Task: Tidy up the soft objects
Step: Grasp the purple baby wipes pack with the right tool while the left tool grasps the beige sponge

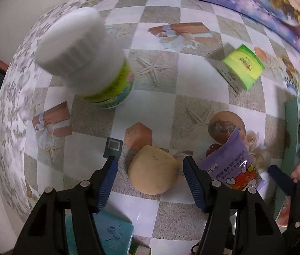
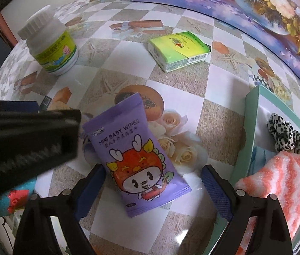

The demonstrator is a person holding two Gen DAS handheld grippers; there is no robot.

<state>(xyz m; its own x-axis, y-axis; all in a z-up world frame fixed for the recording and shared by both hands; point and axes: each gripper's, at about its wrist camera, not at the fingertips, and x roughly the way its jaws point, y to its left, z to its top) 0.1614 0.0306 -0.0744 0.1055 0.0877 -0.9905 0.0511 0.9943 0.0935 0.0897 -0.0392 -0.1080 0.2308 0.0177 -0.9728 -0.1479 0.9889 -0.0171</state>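
A tan round soft puff [image 1: 153, 170] lies on the checkered tablecloth between the jaws of my left gripper [image 1: 150, 178]. The gripper points down and is open, its blue pads just clear of the puff on both sides. A purple baby wipes pack [image 2: 141, 159] lies flat between the jaws of my right gripper [image 2: 153, 180], which is open wide with its pads off the pack. The same wipes pack [image 1: 233, 165] shows to the right of the puff. My left gripper's black body [image 2: 28, 138] fills the left of the right wrist view.
A teal box [image 2: 250, 127] at the right holds a pink striped fuzzy sock [image 2: 282, 176] and a leopard scrunchie [image 2: 284, 133]. A green tissue pack [image 2: 177, 48] and a white bottle [image 2: 50, 42] stand farther back. A floral picture [image 2: 256, 10] borders the table's far side.
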